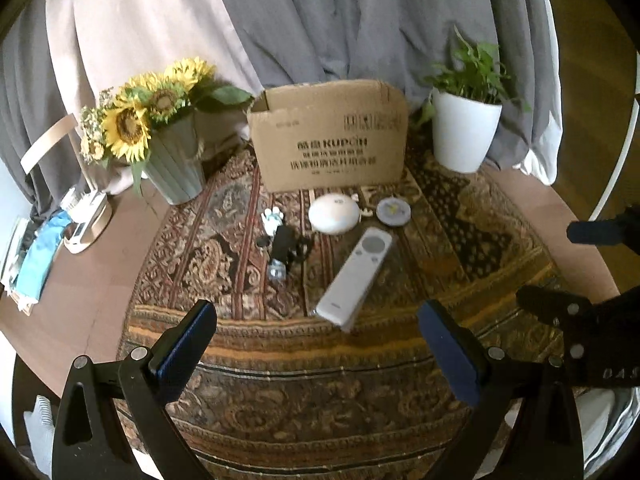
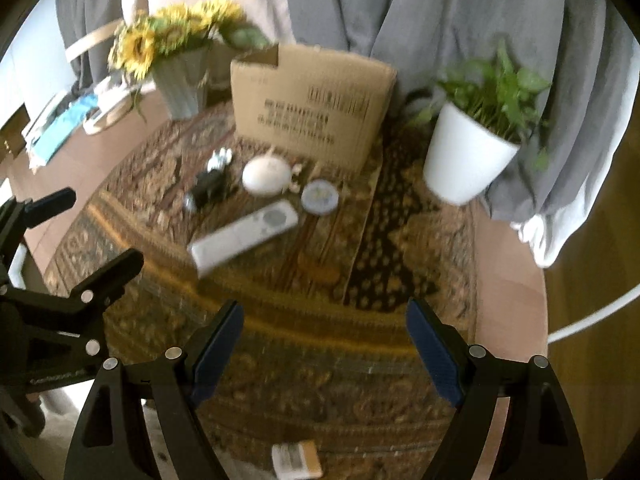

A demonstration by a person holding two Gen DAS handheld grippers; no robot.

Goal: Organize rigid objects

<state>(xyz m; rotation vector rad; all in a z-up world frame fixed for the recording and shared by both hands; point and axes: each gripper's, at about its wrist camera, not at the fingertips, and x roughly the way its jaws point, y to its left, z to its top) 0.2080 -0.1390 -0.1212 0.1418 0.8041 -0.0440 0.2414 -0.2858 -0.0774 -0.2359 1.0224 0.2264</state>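
Observation:
A white remote control (image 1: 354, 278) (image 2: 244, 236) lies slantwise on the patterned rug. Beyond it sit a white round puck (image 1: 334, 214) (image 2: 267, 175), a flat grey disc (image 1: 394, 212) (image 2: 319, 198), a black gadget with a cord (image 1: 285, 246) (image 2: 208, 188) and a small white-and-blue figure (image 1: 273, 217). An open cardboard box (image 1: 330, 136) (image 2: 310, 104) stands behind them. My left gripper (image 1: 318, 328) hovers open in front of the remote, nothing between its fingers. My right gripper (image 2: 326, 324) is open too, empty, nearer the rug's front.
Sunflowers in a grey ribbed vase (image 1: 174, 160) (image 2: 184, 80) stand at back left, a green plant in a white pot (image 1: 464, 134) (image 2: 468, 156) at back right. Grey curtains hang behind. A small card or packet (image 2: 296, 460) lies at the rug's near edge. Clutter (image 1: 44, 252) sits far left.

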